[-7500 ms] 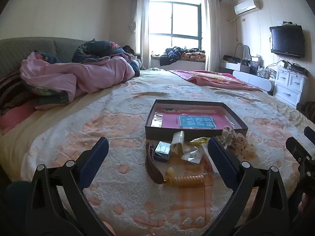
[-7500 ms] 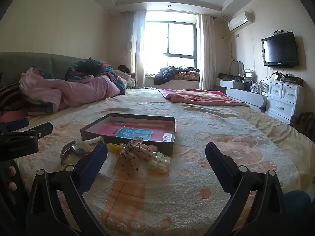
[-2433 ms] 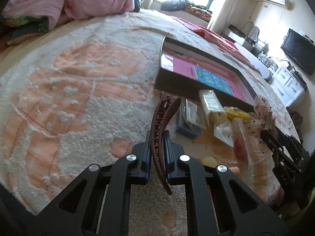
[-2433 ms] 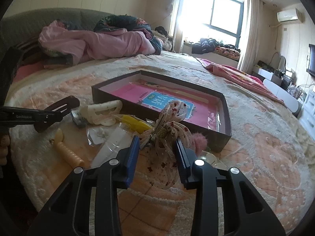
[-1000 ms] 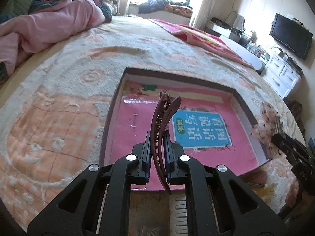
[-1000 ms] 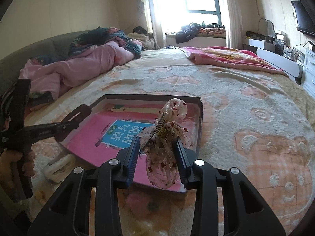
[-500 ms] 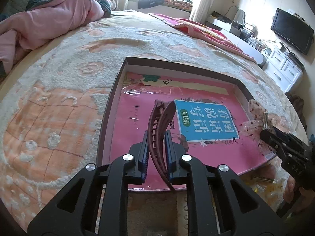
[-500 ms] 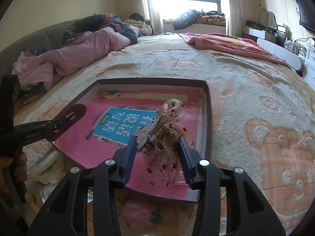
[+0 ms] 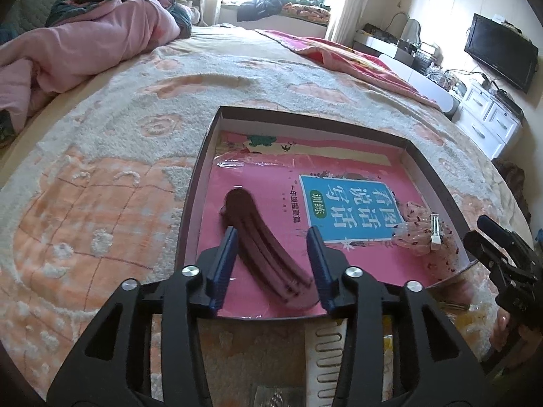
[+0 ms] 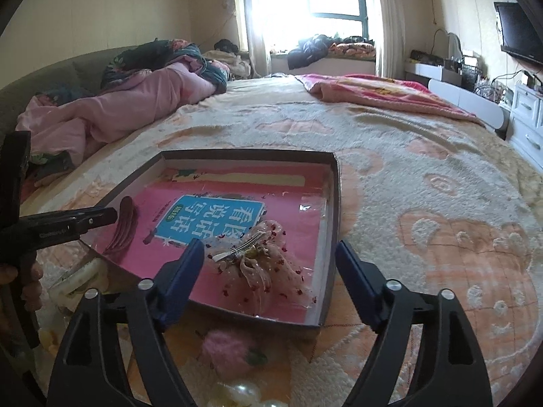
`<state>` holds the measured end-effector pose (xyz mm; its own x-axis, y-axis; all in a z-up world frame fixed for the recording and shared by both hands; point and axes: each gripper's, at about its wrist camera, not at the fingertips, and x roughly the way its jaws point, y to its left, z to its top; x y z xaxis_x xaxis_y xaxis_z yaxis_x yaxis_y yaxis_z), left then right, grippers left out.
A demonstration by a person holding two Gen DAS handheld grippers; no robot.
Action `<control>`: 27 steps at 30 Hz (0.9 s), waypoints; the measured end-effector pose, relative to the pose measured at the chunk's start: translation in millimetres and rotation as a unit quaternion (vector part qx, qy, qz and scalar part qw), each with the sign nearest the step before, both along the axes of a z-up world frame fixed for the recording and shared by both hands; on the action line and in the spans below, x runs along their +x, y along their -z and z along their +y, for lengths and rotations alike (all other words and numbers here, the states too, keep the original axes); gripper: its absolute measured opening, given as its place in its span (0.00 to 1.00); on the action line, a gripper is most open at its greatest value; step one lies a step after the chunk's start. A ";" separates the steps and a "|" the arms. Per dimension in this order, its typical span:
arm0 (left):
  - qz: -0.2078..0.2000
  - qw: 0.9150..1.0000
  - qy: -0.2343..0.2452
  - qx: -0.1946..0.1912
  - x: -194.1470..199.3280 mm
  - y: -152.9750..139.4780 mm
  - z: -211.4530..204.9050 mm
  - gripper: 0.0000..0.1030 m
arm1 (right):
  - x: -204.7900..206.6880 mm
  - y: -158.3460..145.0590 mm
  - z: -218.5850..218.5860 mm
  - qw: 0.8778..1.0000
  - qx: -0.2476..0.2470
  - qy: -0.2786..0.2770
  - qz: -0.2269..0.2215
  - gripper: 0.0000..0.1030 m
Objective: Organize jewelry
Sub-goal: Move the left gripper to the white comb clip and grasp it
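Observation:
A dark shallow box (image 9: 203, 146) with a pink book in it lies on the bed; it also shows in the right wrist view (image 10: 334, 203). A brown hair clip (image 9: 261, 240) lies in the box between the fingers of my open left gripper (image 9: 273, 268); the clip also shows in the right wrist view (image 10: 124, 227). A sheer pink spotted bow clip (image 10: 261, 261) lies in the box's near right corner, between the fingers of my open right gripper (image 10: 268, 285); the bow also shows in the left wrist view (image 9: 424, 234). Both grippers are empty.
Loose items lie on the bedspread in front of the box: a pink fuzzy ornament (image 10: 227, 349), pearl beads (image 10: 244, 393), a cream hair clip (image 10: 81, 274) and a white comb clip (image 9: 325, 349). A pink quilt (image 9: 78, 44) is heaped at the far left. White drawers (image 9: 488, 118) stand at the right.
Both grippers have opened. The brown clip has dropped from the left gripper into the box, and the bow clip has dropped from the right gripper into the box.

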<state>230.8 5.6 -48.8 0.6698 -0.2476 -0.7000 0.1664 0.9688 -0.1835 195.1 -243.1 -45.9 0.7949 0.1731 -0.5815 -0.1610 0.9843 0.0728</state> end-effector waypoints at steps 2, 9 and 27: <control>-0.005 1.000 -0.001 0.000 -2.8 -2.9 -0.2 0.38 | -4.2 -0.9 -0.6 1.000 -0.002 0.003 -0.005 0.80; -0.027 1.000 -0.004 -0.003 -16.5 -14.0 3.7 0.59 | -20.5 -4.6 -4.7 1.000 0.002 0.009 -0.018 0.86; -0.083 0.996 -0.004 -0.009 -60.1 -40.6 3.7 0.82 | -75.0 -22.8 6.5 0.998 0.003 -0.018 -0.053 0.91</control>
